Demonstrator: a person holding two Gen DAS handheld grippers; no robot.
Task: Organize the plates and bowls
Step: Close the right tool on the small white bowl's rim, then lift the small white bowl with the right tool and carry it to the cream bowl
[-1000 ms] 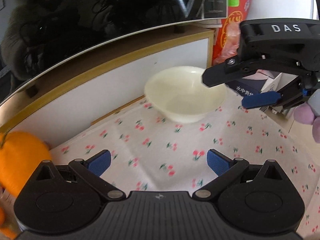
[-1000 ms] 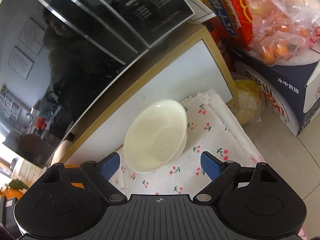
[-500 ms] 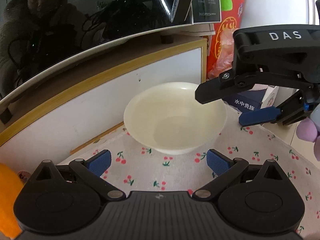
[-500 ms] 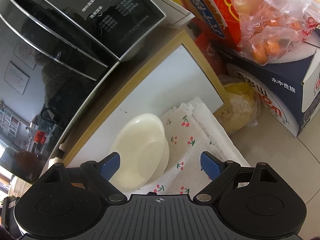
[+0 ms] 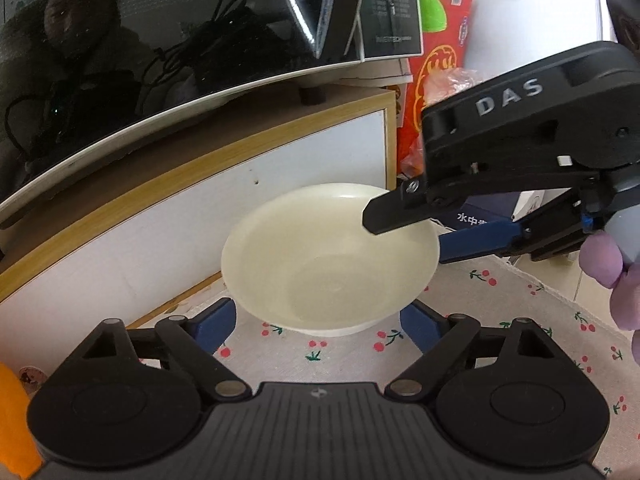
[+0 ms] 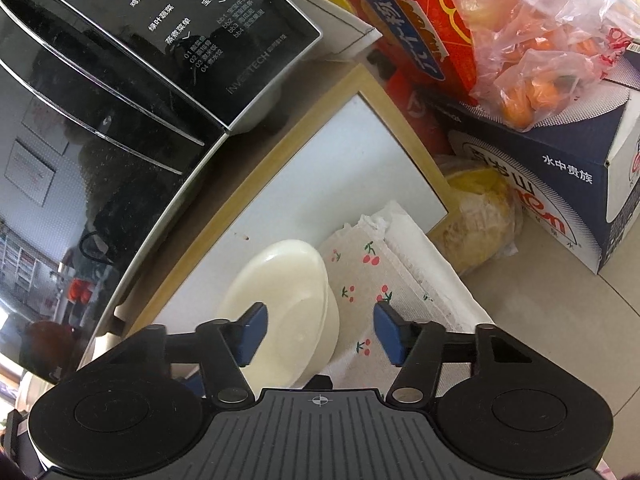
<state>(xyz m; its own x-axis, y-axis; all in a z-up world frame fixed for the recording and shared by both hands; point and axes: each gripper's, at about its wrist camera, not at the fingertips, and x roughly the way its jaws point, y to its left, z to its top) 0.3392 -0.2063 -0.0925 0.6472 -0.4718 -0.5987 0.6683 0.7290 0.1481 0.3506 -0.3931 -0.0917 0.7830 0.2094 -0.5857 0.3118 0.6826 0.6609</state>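
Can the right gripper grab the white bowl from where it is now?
Probably yes. The right gripper is open with the rim of the white bowl between its fingers, one pad inside, the other outside above the cherry cloth. Nothing blocks it; the left gripper just waits at the near side.

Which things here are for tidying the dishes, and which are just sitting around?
For the job: cream bowl, left gripper, right gripper.

Just lying about: cherry cloth, black oven, bag of oranges, blue box.
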